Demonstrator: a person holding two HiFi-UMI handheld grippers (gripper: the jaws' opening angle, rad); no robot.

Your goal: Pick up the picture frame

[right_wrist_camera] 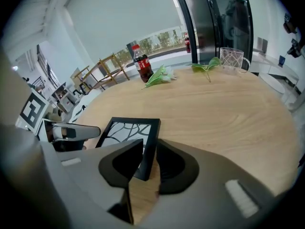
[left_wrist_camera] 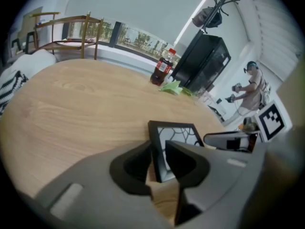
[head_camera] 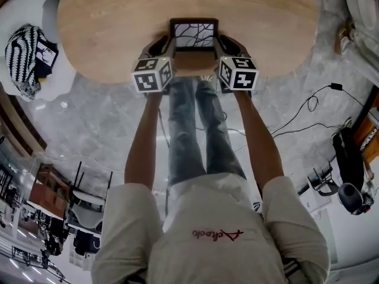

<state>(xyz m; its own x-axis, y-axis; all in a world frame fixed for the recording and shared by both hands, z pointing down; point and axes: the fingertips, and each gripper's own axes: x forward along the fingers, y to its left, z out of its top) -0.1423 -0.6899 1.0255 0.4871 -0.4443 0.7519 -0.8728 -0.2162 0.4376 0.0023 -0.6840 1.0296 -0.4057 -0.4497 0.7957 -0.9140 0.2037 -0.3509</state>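
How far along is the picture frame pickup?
Done: both grippers have reached the picture frame. In hand: the left gripper straddles its left rail and the right gripper its right rail, jaws open, not clamped. Left: close both and lift; the frame lies on the table.

One picture frame (head_camera: 193, 34), two grippers (head_camera: 169, 44) (head_camera: 220, 44), one bottle (right_wrist_camera: 142, 63), perhaps two sprigs (right_wrist_camera: 159, 76) (right_wrist_camera: 206, 66).

**Bright daylight, warped edges**

Even daylight comes from the far windows (left_wrist_camera: 119, 35) across the pale table (left_wrist_camera: 71, 104), and shadows are faint. Both gripper views bend and darken at their corners. The left gripper (left_wrist_camera: 159, 163) and right gripper (right_wrist_camera: 150, 162) loom soft and blurred up close.
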